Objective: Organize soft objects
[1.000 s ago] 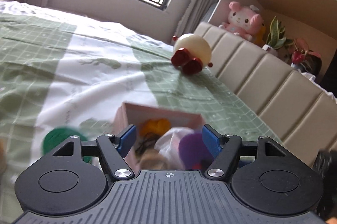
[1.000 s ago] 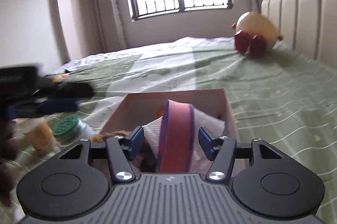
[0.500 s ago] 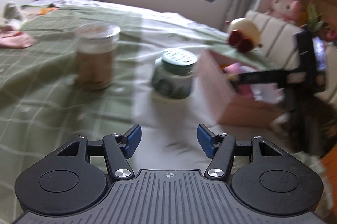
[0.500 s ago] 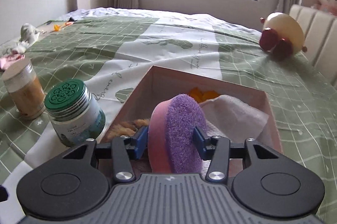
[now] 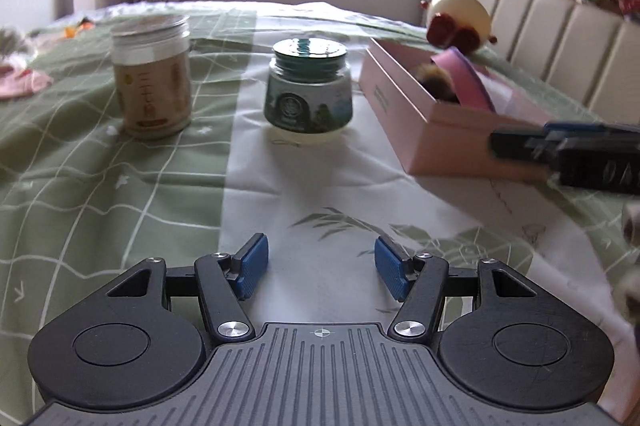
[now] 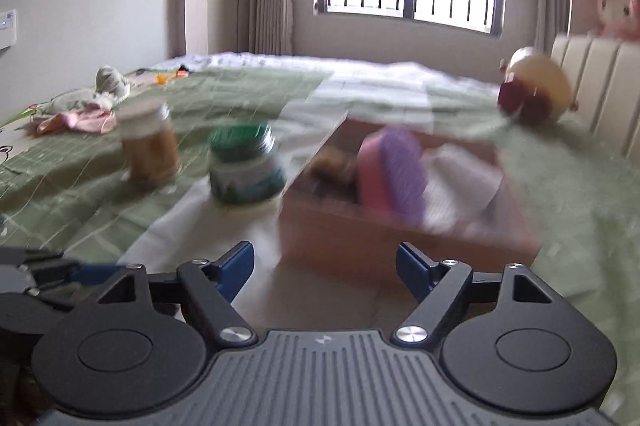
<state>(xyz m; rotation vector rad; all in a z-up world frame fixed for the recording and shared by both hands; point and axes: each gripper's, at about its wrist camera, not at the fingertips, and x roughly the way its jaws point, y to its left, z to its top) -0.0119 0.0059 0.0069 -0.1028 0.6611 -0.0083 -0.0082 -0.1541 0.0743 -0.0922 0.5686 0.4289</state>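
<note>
The pink box [image 5: 436, 117] sits on the bed [image 5: 80, 161], already holding soft things: a round pink and purple sponge [image 6: 394, 177] standing on edge, a brown fuzzy item [image 5: 438, 79] beside it, and a white cloth [image 6: 460, 181] on the far side of the sponge. Just beside the box stands a green-lidded jar [image 5: 307, 89], and further along a tan jar with a clear lid [image 5: 151, 81]; both are hard and do not belong in the box.

The right gripper [image 6: 325, 268] hovers short of the box, its fingers opening with nothing between them; the sponge lies free inside. The left gripper [image 5: 321, 268] points at the bare white strip of the bedcover in front of the green-lidded jar, fingers wide apart and empty.

By the look of it, one drop-off is just finished and the search for the next soft item is in hand. Candidates show well apart from the box: a pink cloth [image 6: 84, 121] and a grey and white soft toy [image 6: 108, 83] at the far left of the bed, and a round cream and red plush [image 5: 460, 19] by the headboard [image 5: 560, 41], just beyond the box. The next move probably calls for a long reach with one empty gripper, passing the jars without tipping them, then a pinch on a fold of fabric, since loose cloth may slip from a shallow grasp.
</note>
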